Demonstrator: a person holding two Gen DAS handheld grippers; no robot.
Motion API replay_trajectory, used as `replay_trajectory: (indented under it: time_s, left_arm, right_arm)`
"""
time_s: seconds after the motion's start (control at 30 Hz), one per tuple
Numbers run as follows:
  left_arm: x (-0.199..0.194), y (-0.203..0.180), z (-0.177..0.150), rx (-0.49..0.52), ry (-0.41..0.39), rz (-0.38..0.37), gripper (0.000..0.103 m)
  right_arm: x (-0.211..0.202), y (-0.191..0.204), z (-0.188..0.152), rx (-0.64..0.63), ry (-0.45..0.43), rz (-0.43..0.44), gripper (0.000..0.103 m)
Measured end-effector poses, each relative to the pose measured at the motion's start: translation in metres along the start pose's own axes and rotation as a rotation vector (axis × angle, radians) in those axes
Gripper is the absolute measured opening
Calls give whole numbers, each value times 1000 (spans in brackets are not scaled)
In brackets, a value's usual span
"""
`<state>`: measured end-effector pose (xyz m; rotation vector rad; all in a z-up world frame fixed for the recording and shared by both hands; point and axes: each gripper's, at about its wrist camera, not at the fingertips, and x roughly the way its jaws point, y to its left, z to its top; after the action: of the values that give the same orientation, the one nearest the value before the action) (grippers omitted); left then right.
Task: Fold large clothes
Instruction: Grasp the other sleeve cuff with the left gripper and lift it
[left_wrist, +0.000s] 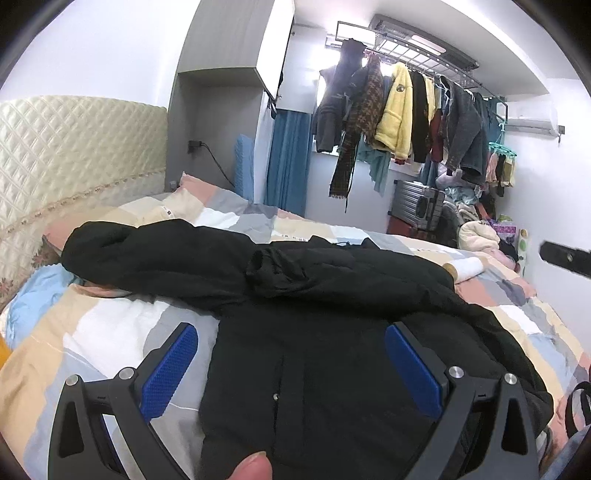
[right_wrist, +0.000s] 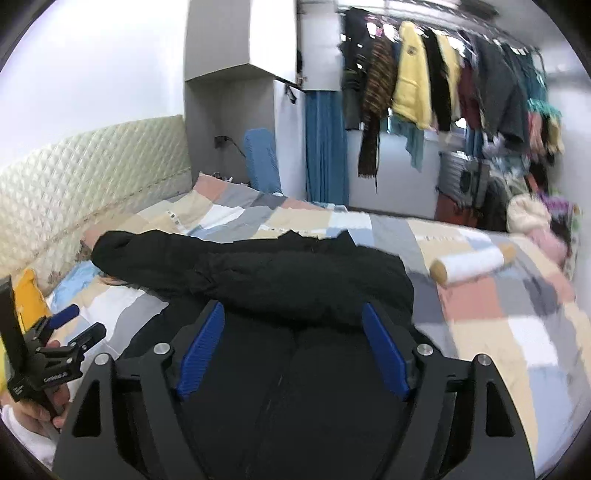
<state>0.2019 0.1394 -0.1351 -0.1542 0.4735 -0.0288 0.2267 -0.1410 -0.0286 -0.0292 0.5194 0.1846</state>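
Left wrist view: left tongs (left_wrist: 291, 354) hovering spread wide, released, blue pads (left_wrist: 170, 365) at 7 and 5 o'clock, gripping nothing. Black coat (left_wrist: 303, 295) lying across the patchwork bed (left_wrist: 110, 332), body directly below the tongs, one sleeve stretching toward 10 o'clock near the quilted headboard (left_wrist: 74, 147). Hanging at 1 o'clock, a rack of clothes (left_wrist: 399, 107); standing below it, a silver suitcase (left_wrist: 417, 206). Peeking in at 3 o'clock, a dark part that seems to be the other tool.

Right wrist view: right tongs (right_wrist: 293, 350) also hanging released, pads apart above the coat (right_wrist: 295, 273), holding nothing. Showing at 8 o'clock, the left tongs (right_wrist: 74, 325) gripped in a hand (right_wrist: 33, 413). Resting on the bed (right_wrist: 517, 332) at 3 o'clock, well apart from the coat, a white roll (right_wrist: 472, 264).
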Motion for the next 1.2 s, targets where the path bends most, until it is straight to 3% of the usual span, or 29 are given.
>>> replay_trajectory:
  time_s: [0.33,0.77,0.93,1.2]
  left_arm:
    - [-1,-4,-3,5,6,24,102]
    - [11,-13,-4,-8,16,17,102]
    - [26,-2,-1,-86,77,-31,102]
    - [61,40,24,-240,166,-76,102]
  right_arm:
    - [-26,-21,-48,-20,-32,-12,78]
    - [-49,-27,-81,16,-17,62,87]
    - [-56,-25,-83,13,-50,73,103]
    - [-45,-29,-92,45,-46,91,103]
